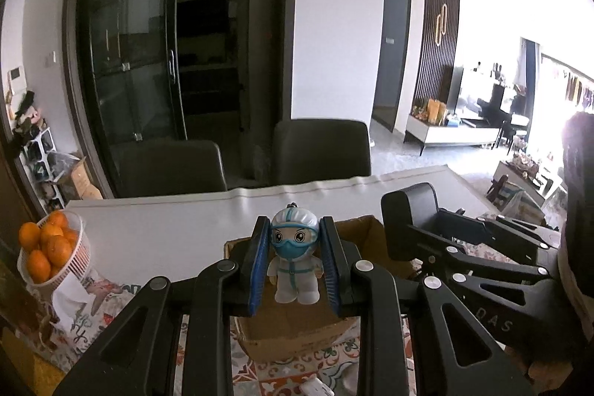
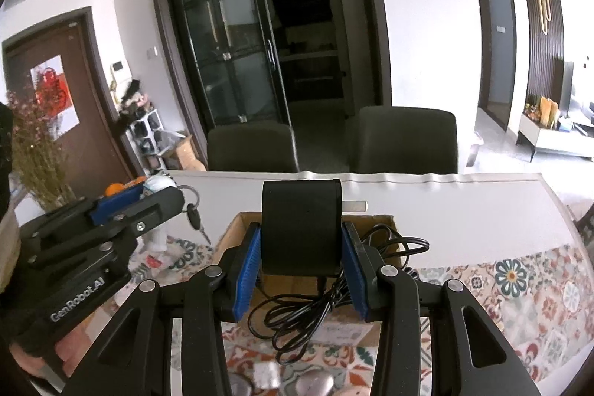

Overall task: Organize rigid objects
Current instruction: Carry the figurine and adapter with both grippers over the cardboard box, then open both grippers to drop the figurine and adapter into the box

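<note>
Figurine (image 1: 294, 260) upright, pinched between left gripper (image 1: 295, 270) pads; black device (image 2: 301, 232) clamped in right gripper (image 2: 301, 271), both above cardboard box (image 2: 237, 232).

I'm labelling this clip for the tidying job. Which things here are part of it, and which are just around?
Part of the job:
- figurine keychain, held in the left gripper
- black device with cable, held in the right gripper
- cardboard box beneath them

Just around:
- basket of oranges
- dried flowers
- chairs
</note>
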The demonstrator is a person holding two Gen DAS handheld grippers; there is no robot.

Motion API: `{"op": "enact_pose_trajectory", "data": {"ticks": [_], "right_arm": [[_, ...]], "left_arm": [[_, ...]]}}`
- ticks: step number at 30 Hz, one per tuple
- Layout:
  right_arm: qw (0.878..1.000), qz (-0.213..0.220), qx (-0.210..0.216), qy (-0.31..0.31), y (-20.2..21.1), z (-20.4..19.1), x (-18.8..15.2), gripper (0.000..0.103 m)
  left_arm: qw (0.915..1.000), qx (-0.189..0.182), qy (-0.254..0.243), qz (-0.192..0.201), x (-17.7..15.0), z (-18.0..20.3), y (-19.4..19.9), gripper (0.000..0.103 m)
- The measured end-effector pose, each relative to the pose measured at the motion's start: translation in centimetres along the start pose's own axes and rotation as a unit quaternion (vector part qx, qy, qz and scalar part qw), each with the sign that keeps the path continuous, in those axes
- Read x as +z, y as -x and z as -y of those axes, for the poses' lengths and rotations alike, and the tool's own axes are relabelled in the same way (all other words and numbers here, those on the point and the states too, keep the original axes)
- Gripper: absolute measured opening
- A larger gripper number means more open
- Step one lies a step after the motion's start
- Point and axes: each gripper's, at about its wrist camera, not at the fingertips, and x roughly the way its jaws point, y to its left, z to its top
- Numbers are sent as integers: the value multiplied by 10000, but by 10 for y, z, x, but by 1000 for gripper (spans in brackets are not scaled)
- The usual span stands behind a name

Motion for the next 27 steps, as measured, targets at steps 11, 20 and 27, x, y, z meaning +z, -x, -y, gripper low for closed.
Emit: {"op": "enact_pose_trajectory", "data": {"ticks": [11, 20, 27], "right_arm": [[9970, -757, 108, -68, -76, 27, 2, 42], [9909, -1331, 124, -142, -113, 40, -20, 42], [9930, -1170, -123, 83, -108, 38, -17, 49]], "left_arm": [[9965, -72, 125, -817, -11, -6, -67, 27], [9890, -172, 362, -1424, -35, -13, -101, 28], [9898, 69, 382, -1369, -36, -19, -96, 43]]}}
